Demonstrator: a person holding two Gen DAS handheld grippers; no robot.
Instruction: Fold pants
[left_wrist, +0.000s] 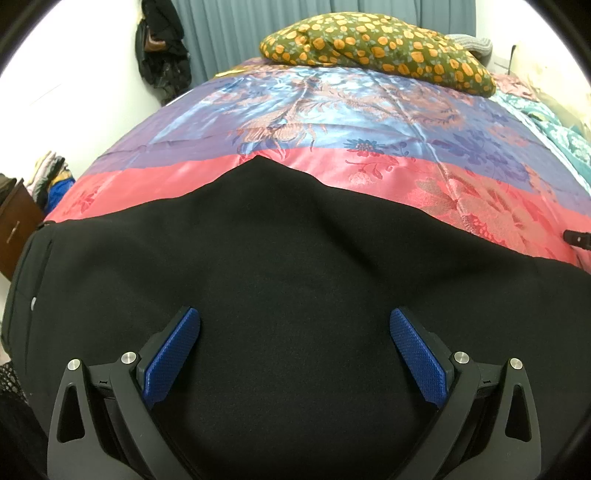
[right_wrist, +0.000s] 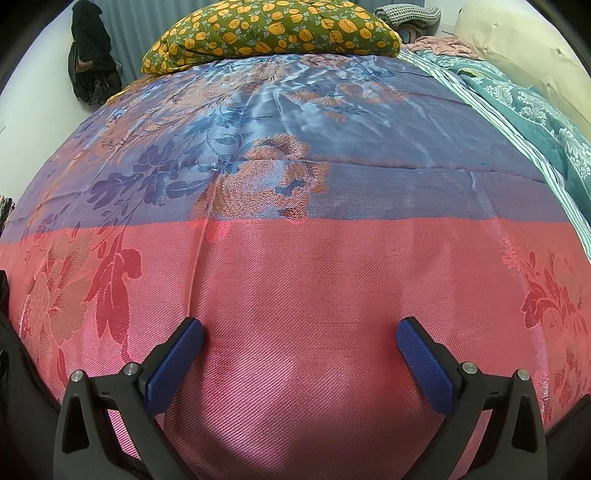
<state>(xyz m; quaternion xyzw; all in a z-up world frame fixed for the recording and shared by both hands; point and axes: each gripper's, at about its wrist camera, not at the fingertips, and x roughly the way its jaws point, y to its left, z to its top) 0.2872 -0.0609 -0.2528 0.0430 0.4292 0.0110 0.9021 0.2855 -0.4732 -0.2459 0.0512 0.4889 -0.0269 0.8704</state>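
Black pants lie spread across the near part of a bed, on a pink and blue satin bedspread. Their far edge rises to a point at the middle. My left gripper hovers open over the black cloth, blue pads wide apart and nothing between them. My right gripper is open too, over the bare pink band of the bedspread. A sliver of black cloth shows at the left edge of the right wrist view.
An olive pillow with orange flowers lies at the head of the bed. A teal quilt runs along the right side. Dark bags hang on the wall at left, beside a grey curtain. A wooden cabinet stands left of the bed.
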